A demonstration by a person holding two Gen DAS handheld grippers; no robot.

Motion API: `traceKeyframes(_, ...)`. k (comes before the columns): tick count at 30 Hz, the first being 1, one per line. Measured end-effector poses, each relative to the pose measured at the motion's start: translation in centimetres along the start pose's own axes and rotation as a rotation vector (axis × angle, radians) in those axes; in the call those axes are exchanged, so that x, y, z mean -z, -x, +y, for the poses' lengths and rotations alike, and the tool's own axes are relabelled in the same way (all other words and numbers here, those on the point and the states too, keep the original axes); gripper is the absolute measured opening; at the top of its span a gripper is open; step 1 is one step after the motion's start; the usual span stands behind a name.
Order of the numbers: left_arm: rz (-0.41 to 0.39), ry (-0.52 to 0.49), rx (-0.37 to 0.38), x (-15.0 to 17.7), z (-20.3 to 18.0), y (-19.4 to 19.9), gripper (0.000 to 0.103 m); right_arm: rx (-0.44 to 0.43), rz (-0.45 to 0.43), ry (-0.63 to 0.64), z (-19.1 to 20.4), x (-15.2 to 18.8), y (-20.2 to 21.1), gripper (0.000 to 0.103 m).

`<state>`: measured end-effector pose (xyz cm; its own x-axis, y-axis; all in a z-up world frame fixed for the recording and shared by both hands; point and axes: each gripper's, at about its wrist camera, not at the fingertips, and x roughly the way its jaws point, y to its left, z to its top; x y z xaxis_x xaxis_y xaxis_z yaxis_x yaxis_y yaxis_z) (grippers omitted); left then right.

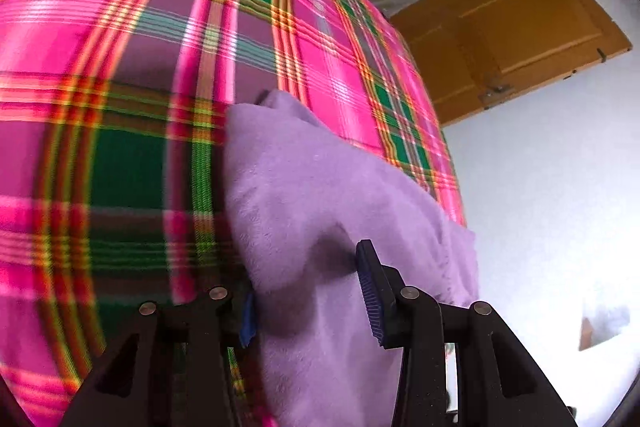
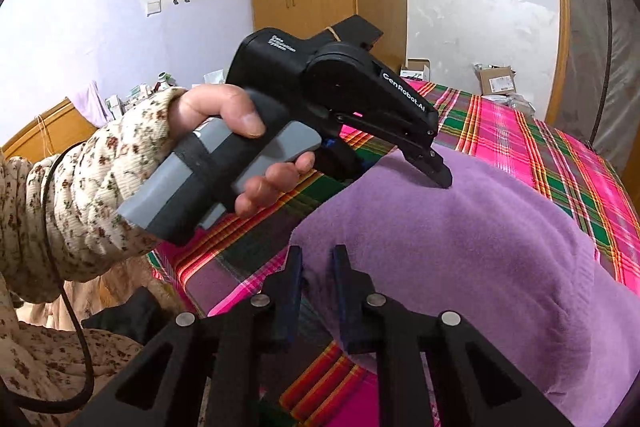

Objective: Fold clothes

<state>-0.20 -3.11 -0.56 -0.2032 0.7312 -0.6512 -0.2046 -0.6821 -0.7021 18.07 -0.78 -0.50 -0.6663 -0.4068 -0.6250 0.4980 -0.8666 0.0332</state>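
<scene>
Left hand-held gripper [image 1: 312, 291] clamped on purple garment [image 1: 320, 187], plaid blanket [image 1: 120, 67] underneath

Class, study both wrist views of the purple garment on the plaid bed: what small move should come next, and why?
Probably the right gripper should close on the near edge of the purple garment. Its fingers stand slightly apart at that edge, gripping nothing, while the left gripper already has cloth between its fingers on the plaid blanket.

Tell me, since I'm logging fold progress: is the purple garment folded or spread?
Neither neatly: the purple fleece garment lies bunched and humped on the plaid bedspread.
</scene>
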Motion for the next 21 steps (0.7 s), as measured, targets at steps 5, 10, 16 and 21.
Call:
traceKeyframes(5,-0.076,-0.010,0.006,-0.2,0.6,0.7,0.013,-0.007,0.018,0.013,0.4,-0.7,-1.0,0.014)
traceKeyframes(10,-0.138,-0.053,-0.019,0.0,0.3,2.1,0.011,-0.005,0.028,0.032,1.3,-1.3,-1.5,0.014)
traceKeyframes(16,-0.174,-0.040,-0.036,-0.5,1.5,4.3,0.010,-0.032,0.024,0.044,2.5,-2.3,-2.2,0.013)
traceKeyframes(21,-0.186,-0.037,-0.056,-0.2,2.4,5.7,0.010,-0.080,0.027,0.056,3.6,-3.0,-3.0,0.013)
